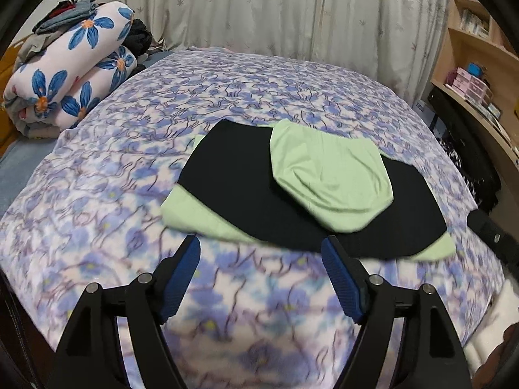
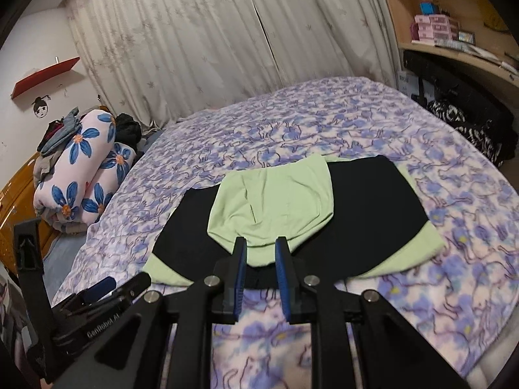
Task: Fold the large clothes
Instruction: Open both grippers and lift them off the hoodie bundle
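Left tool [image 1: 261, 243] gapes wide, right tool [image 2: 260, 243] narrowly parted, both empty.

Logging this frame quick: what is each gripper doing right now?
Left gripper: open wide, holding nothing, just short of the green-and-black folded garment.
Right gripper: narrowly open, nothing visibly pinched, over the light green folded flap.

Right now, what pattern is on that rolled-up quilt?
Big blue flowers on pale pink, clearest in the left wrist view: rolled-up quilt.
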`<state>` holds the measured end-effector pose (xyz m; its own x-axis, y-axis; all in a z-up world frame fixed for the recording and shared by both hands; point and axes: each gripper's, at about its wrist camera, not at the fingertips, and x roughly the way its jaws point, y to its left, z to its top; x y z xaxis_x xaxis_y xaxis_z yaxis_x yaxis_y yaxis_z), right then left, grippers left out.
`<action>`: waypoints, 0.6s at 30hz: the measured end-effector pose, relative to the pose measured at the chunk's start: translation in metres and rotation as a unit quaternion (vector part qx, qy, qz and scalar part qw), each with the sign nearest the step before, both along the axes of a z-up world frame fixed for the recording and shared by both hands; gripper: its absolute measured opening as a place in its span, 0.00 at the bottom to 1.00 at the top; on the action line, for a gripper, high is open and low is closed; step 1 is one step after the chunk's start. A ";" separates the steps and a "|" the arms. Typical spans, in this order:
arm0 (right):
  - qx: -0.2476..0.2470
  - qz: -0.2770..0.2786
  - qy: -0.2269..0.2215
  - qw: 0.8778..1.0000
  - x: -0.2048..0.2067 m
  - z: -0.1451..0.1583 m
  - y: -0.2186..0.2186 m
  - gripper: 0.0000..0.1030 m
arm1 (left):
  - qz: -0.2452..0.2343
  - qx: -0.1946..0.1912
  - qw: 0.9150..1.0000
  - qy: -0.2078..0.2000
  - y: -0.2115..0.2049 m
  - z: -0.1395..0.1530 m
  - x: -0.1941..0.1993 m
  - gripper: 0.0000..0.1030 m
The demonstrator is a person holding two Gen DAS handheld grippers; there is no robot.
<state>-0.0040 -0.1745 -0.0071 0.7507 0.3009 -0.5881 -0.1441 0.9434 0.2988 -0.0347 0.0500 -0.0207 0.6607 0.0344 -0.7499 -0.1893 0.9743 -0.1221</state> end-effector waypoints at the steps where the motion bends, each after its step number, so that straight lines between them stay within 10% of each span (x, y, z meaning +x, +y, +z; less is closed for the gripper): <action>1: -0.001 0.000 -0.003 1.000 -0.005 0.001 0.001 0.17 | -0.003 0.001 1.000 0.001 0.000 -0.001 -0.005 0.74; 9: -0.017 0.029 -0.001 0.999 -0.013 -0.021 0.017 0.17 | -0.016 -0.031 0.999 0.019 0.011 -0.025 -0.019 0.81; 18: -0.005 0.057 0.015 0.998 0.059 -0.076 0.040 0.17 | 0.009 -0.152 0.987 0.046 0.051 -0.115 0.057 0.81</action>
